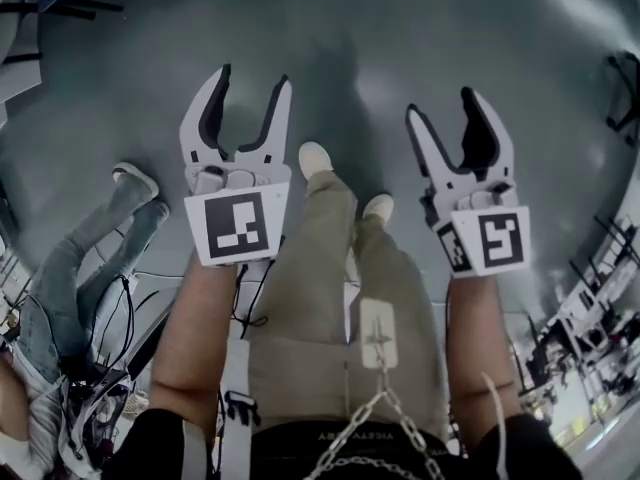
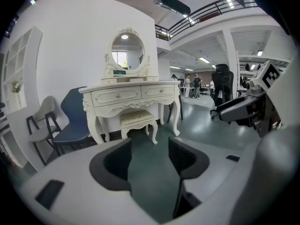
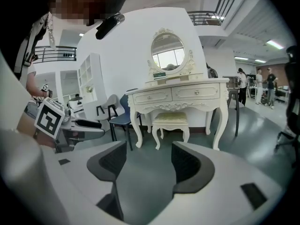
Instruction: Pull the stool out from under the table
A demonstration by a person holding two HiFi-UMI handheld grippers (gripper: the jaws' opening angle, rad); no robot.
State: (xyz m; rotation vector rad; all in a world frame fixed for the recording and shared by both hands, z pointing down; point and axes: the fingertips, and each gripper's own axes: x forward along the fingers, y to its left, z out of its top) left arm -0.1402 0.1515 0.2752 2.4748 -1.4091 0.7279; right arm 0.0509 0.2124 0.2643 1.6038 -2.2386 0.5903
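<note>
A cream stool (image 2: 137, 120) with a padded seat stands tucked under the white carved dressing table (image 2: 131, 95), a few steps ahead of me across the floor. The right gripper view shows the same stool (image 3: 171, 121) and table (image 3: 197, 93). Both grippers hang in the air, far short of the stool. My left gripper (image 1: 252, 80) is open with nothing between its jaws (image 2: 150, 146). The right gripper (image 1: 443, 105) is open and empty too (image 3: 149, 153). In the head view both point away from my body over grey floor, and my legs show beneath them.
An oval mirror (image 2: 127, 50) tops the table. A blue chair (image 2: 75, 116) and a grey chair (image 2: 42, 121) stand left of it, a black office chair (image 2: 222, 86) off to the right. Another person's legs (image 1: 90, 258) and cables are at my left.
</note>
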